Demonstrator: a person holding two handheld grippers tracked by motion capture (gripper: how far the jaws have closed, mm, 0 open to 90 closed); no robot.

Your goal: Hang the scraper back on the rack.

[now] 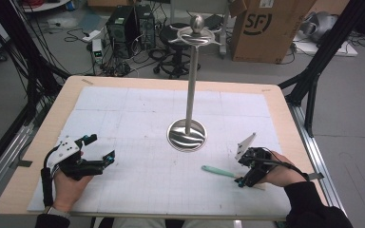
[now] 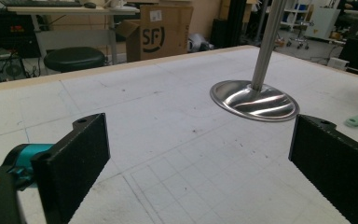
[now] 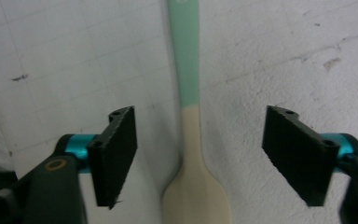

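**My two tongs and the little spatula**

I am holding my right gripper [image 1: 245, 176] low over the white mat [image 1: 138, 118], near the right side of the table [image 1: 43, 137]. Its jaws are standing wide apart. A small spatula [image 1: 218, 171] is lying flat on the mat between them. In the right gripper view, the spatula [image 3: 189, 116] is running straight up the middle, with its green handle pointing away and its cream blade close to the camera. Neither jaw is touching it. There is bare mat on both sides of it.

I am holding my left gripper [image 1: 100, 149] near the left side of the mat. Its jaws are open wide too, and they are holding nothing. In the left gripper view, they are pointing across the mat toward the shiny metal stand [image 2: 256, 95].

The stand [image 1: 187, 133] is sitting in the middle of the table, with a round base and a tall thin pole. The spatula is lying in front of it, a bit to the right, and is not touching the base. The mat between my two hands is open. The front edge of the table is close to my wrists. A cardboard box [image 1: 266, 28] is sitting on the floor behind the table.
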